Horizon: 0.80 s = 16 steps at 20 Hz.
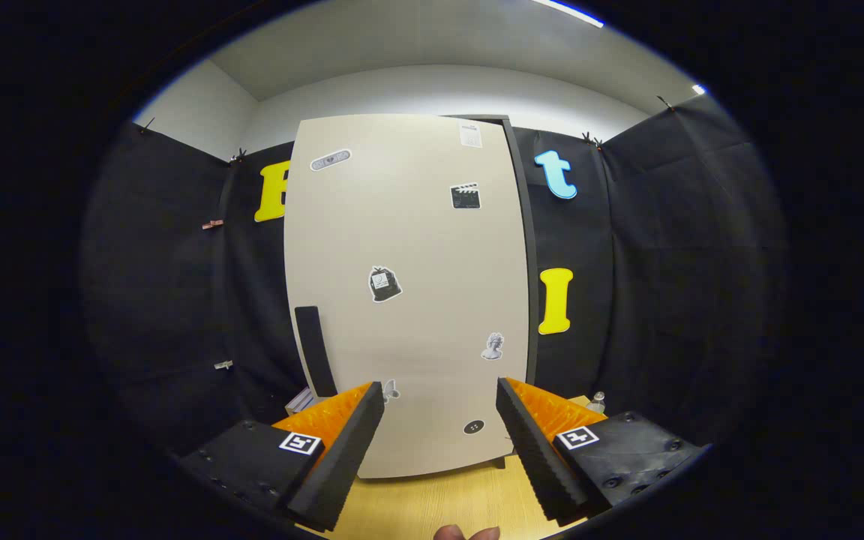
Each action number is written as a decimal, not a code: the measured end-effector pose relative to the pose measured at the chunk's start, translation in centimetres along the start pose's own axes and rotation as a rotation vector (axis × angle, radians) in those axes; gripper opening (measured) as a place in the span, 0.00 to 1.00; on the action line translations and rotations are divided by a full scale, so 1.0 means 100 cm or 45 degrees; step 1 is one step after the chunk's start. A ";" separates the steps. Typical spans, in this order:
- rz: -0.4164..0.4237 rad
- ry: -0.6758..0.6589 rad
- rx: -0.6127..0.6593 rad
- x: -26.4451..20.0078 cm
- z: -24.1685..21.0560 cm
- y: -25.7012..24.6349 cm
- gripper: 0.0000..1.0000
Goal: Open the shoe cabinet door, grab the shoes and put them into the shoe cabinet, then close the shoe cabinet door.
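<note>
Now: shoe cabinet door (409, 300) shut, upright, long axis vertical | fingers (439, 420) released, spread before it.

Tool (439, 397): ribbed pads, square markers, screwed black housings.

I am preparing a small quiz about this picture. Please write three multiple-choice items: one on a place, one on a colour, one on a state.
1. Where is the black handle on the cabinet door?
A. top right corner
B. lower left edge
C. centre

2. What colour is the door?
A. beige
B. red
C. blue

3. How are the fingers of the tool?
A. shut on a shoe
B. shut on the handle
C. apart, holding nothing

Answers: 1 B, the dark bar sits low on the left edge. 2 A, the panel is pale beige. 3 C, the closed door shows between the fingers.
</note>
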State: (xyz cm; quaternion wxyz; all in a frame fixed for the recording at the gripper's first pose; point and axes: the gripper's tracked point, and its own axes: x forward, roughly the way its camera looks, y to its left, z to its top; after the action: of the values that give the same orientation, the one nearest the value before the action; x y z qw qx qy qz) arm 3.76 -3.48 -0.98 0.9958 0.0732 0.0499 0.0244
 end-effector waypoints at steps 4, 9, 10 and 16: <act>-0.005 -0.012 0.009 0.000 0.004 -0.001 0.98; -0.003 -0.012 0.010 -0.001 0.004 -0.001 0.98; 0.000 -0.010 0.011 -0.002 0.003 0.000 0.98; 0.007 -0.010 0.012 -0.001 0.003 0.003 0.98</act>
State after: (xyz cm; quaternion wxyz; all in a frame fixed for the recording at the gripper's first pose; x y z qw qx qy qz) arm 3.64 -3.22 -0.59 0.9955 0.0783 0.0458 0.0266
